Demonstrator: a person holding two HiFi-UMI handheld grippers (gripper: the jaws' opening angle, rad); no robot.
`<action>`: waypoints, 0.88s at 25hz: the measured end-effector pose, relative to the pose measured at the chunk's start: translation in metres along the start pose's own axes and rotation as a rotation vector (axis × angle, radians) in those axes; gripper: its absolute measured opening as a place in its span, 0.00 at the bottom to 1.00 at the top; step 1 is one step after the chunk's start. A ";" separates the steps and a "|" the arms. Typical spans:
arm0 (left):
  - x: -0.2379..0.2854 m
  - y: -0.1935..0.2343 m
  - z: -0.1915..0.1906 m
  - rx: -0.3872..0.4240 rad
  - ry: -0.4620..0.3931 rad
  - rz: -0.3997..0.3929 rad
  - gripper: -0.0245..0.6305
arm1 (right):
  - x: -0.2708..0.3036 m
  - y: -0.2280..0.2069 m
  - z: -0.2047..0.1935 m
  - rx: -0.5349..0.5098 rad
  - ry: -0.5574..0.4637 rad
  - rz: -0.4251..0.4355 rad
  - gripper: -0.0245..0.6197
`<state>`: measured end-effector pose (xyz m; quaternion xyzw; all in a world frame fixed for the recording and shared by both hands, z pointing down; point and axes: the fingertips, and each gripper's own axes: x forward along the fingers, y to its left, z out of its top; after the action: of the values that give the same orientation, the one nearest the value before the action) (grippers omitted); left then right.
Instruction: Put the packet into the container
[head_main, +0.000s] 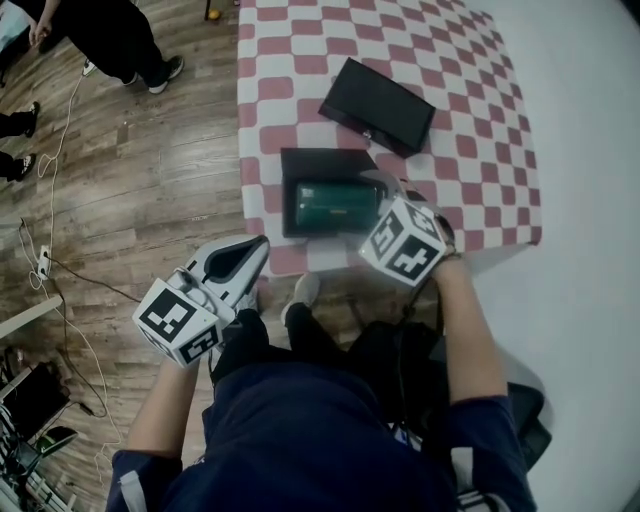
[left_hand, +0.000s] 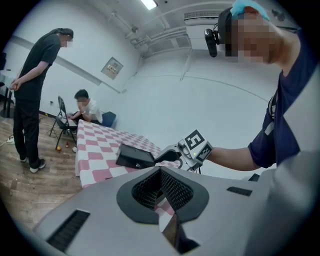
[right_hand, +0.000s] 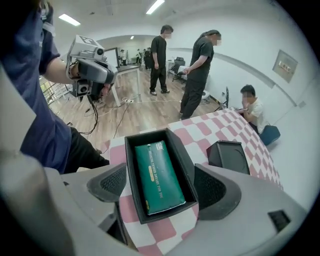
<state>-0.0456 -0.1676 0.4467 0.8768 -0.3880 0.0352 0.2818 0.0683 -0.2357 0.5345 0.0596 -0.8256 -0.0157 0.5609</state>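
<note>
Nearest me, left gripper (head_main: 248, 258): clenched on nothing, parked low by my knee, I'd say to keep it out of the way.
Right gripper (right_hand: 160, 189): jaws spread wide, one on each side of the box, gripping nothing.
Packet (right_hand: 159, 177): green, lying flat inside the box, so the task looks done.
Box (right_hand: 131, 165): open, near the front edge of the checked cloth (head_main: 290, 60).
Lid (head_main: 377, 106): beyond the box and apart from it, with nothing between them.
Bystanders (right_hand: 200, 70): standing on the wood floor (head_main: 150, 180), well clear; one more sits past the cloth's far end.
</note>
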 end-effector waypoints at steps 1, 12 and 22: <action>0.000 -0.004 0.003 0.006 0.000 -0.003 0.07 | -0.004 0.001 0.001 0.012 -0.022 -0.013 0.73; -0.003 -0.025 0.033 0.097 0.004 -0.051 0.07 | -0.072 -0.005 0.028 0.286 -0.353 -0.203 0.38; -0.018 -0.040 0.045 0.149 0.014 -0.092 0.07 | -0.122 0.014 0.037 0.483 -0.542 -0.309 0.17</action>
<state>-0.0372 -0.1579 0.3855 0.9119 -0.3418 0.0570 0.2198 0.0773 -0.2095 0.4088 0.3073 -0.9049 0.0795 0.2835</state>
